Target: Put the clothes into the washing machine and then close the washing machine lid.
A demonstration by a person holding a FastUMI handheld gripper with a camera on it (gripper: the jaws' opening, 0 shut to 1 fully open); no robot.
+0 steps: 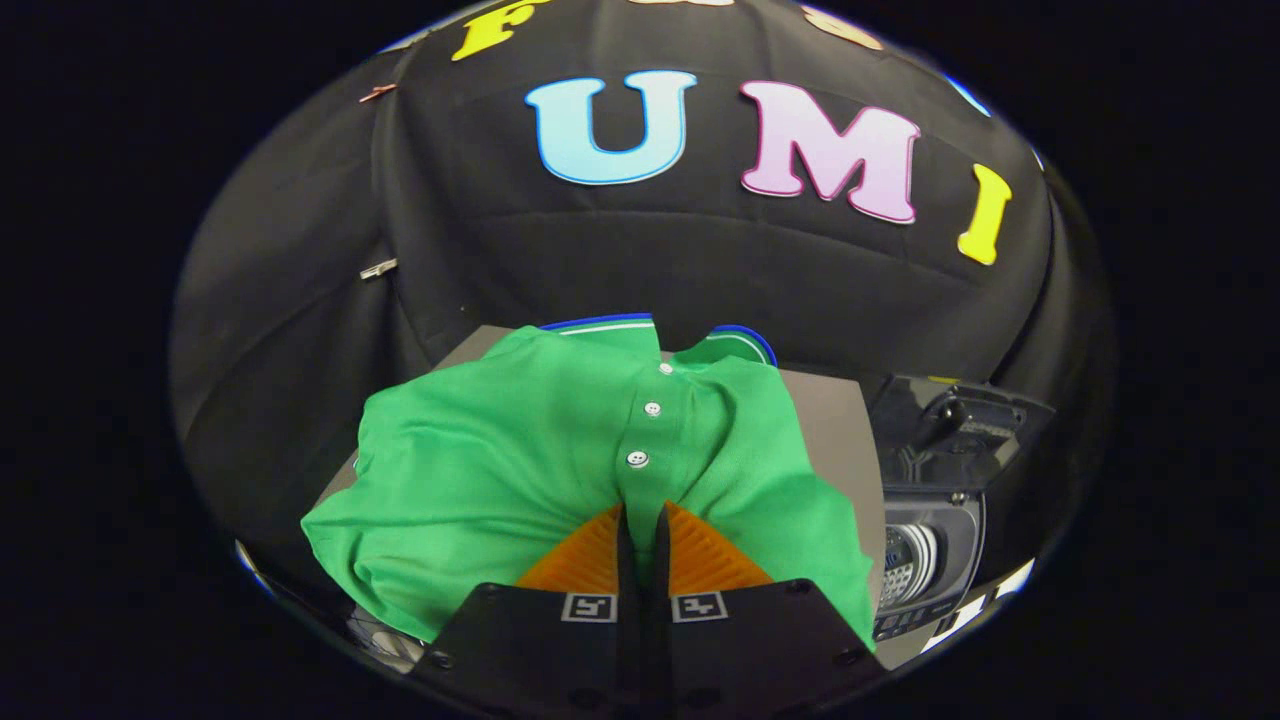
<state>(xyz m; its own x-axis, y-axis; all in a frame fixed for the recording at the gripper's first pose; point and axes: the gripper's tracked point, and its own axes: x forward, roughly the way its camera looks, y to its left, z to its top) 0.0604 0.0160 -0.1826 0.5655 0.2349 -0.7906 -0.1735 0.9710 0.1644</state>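
- Gripper view showed the gripper (640, 515) at the bottom centre of the frame, its two fingers drawn almost together with a fold of the green polo shirt (560, 450) nipped between them, just below the lowest button (637, 459) of the placket.
- The shirt spread across the centre of the frame, draped over a grey table (830, 420), collar toward the upper centre and one side hanging past the table edge at lower left.
- It looked light, soft and limp. It would likely sag and trail from any single pinch point, and a loose hem or sleeve might drag.
- The placket seemed a fair place to hold, since doubled cloth and buttons gave the fingers something thicker to bite. The knit did not look slippery or fragile.
- The washing machine (935, 520) stood at the lower right of the frame, just beside the table's right edge, lid (960, 420) raised and the drum (905, 565) partly visible.
- Between shirt and machine lay the table's right edge, a likely snag for trailing cloth, so a lift before moving across seemed wise.
- Open room appeared above the table, with the booth's black cloth wall (700, 270) well behind it in the upper half of the frame.
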